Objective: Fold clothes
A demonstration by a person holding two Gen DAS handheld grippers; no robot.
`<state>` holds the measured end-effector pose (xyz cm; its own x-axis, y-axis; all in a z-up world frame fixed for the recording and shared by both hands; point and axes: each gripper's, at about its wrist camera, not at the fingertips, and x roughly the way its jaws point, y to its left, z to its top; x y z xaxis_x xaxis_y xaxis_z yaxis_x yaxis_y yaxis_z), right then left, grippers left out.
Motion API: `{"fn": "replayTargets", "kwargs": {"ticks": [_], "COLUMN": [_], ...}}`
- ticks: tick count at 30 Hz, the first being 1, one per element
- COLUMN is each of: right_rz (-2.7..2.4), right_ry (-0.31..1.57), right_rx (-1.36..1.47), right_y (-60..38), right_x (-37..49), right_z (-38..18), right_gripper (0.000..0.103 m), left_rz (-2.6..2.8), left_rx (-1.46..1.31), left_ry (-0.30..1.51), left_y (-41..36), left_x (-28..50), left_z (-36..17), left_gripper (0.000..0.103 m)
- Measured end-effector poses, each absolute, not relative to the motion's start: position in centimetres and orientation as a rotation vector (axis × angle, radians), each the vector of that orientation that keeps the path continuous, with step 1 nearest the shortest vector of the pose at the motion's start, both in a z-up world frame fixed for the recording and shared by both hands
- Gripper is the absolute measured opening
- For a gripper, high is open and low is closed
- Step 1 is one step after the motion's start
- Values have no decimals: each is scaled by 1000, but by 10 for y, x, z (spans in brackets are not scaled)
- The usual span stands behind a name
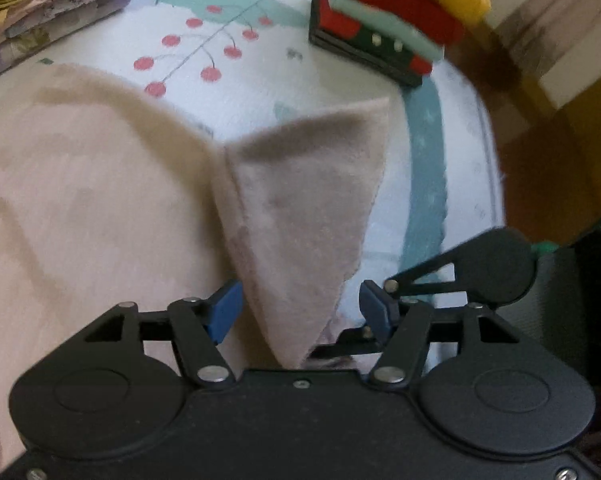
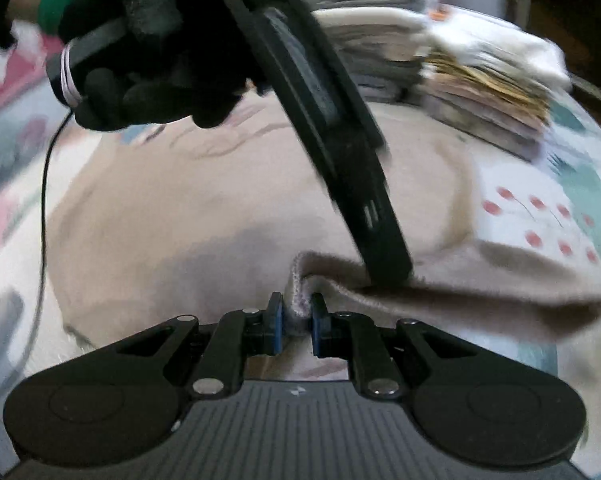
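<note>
A beige fleece garment (image 1: 84,208) lies spread on a patterned mat (image 1: 240,60). In the left wrist view my left gripper (image 1: 300,308) is open, its blue pads either side of a raised pointed flap of the garment (image 1: 304,220). The right gripper's linkage (image 1: 460,272) shows at its right. In the right wrist view my right gripper (image 2: 296,318) is shut on a bunched fold of the beige garment (image 2: 220,208). The left gripper's black body (image 2: 340,152), held by a gloved hand (image 2: 148,60), presses down on the fold just beyond it.
A stack of folded clothes (image 1: 52,4) sits at the mat's far left, also seen in the right wrist view (image 2: 480,92). A red, teal and yellow folded pile on a black stand (image 1: 388,28) sits at the mat's far edge. Wooden floor (image 1: 560,152) lies beyond.
</note>
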<state>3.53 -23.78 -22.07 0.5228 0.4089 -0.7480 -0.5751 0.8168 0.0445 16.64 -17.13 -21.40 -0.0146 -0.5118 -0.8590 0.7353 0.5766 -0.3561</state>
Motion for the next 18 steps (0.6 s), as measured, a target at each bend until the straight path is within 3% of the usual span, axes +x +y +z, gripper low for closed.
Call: {"fn": "replayTargets", "kwargs": {"ticks": [8, 14, 18], "right_rz": [674, 729, 748], "right_ry": [817, 788, 759], "right_rx": [-493, -678, -749], "right_y": [-194, -171, -161], "right_x": [20, 13, 10], "right_z": [-242, -254, -259], "right_gripper": [16, 16, 16], "left_rz": [-921, -909, -1058], "left_rx": [341, 243, 394], "left_ry": [1137, 1102, 994], "left_y": [-167, -153, -184], "left_x": [155, 179, 191], "left_z": [-212, -184, -192], "left_gripper": [64, 64, 64]}}
